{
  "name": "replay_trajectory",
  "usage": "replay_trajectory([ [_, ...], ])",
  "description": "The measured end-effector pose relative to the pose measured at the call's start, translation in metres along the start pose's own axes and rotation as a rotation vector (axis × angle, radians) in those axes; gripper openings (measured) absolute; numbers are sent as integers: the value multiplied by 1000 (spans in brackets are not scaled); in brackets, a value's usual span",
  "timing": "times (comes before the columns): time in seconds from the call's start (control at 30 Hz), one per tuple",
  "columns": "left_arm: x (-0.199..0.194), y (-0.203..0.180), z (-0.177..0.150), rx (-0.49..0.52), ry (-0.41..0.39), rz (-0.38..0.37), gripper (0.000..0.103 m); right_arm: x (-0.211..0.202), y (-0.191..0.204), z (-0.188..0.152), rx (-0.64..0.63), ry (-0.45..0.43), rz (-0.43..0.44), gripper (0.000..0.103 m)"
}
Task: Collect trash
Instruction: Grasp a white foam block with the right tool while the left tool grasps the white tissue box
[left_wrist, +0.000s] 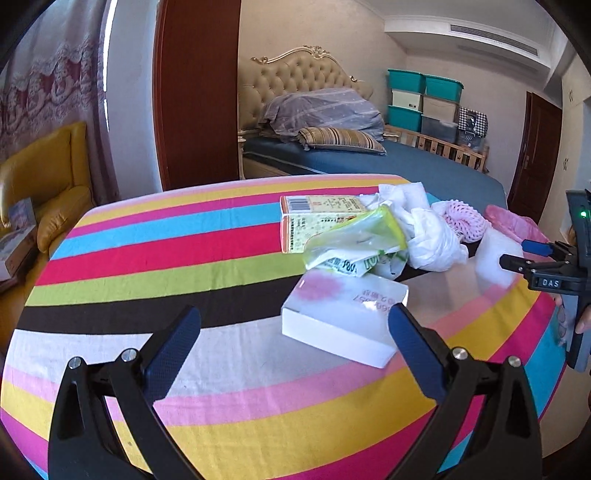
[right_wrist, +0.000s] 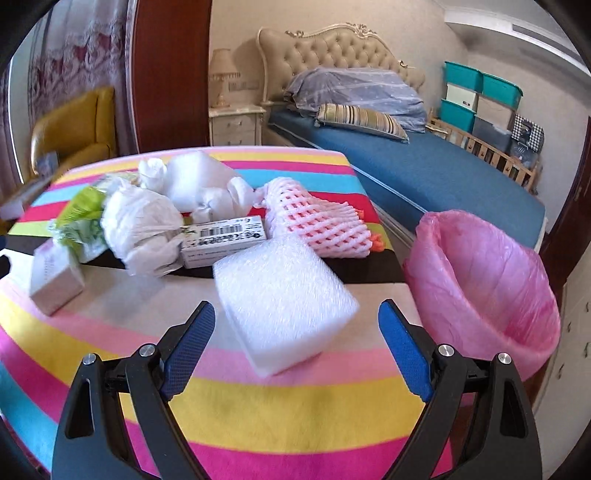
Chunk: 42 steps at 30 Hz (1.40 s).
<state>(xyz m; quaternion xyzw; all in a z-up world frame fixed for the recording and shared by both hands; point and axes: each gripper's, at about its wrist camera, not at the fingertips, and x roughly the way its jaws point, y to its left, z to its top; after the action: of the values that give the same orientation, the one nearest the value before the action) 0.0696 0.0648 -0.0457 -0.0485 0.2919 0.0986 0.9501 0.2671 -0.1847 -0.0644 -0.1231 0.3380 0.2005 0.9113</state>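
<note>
Clearly the trash lies heaped on the striped surface (right_wrist: 258, 406) so it can go into the pink bag (right_wrist: 491, 280) at its right edge. Both the left gripper (left_wrist: 295, 332) and right gripper (right_wrist: 297, 332) have jaws wide and empty — right faces the foam pad (right_wrist: 284, 299), left the white box (left_wrist: 343, 325). Only the right view shows the bag's open mouth — the left shows just its rim
</note>
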Motion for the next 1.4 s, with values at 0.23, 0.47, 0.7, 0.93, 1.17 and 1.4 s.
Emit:
replay_trajectory([
  [0.23, 6, 5, -5, -15, 23, -18, 98, 20, 4, 6, 13, 37, 12, 85],
  [0.47, 10, 10, -5, -68, 43, -36, 98, 5, 28, 6, -45, -29, 32, 71],
  [0.7, 12, -7, 2, -56, 37, -34, 98, -4, 43, 9, 10, -70, 60, 71],
  [0.93, 34, -37, 17, -68, 64, 23, 98, -23, 27, 6, 65, -109, 74, 71],
  [1.17, 59, -58, 28, -70, 102, 110, 98, -33, 9, -1, 109, -146, 100, 71],
  [1.4, 77, -64, 29, -27, 155, 177, 98, -38, -11, -7, 164, -159, 113, 71],
])
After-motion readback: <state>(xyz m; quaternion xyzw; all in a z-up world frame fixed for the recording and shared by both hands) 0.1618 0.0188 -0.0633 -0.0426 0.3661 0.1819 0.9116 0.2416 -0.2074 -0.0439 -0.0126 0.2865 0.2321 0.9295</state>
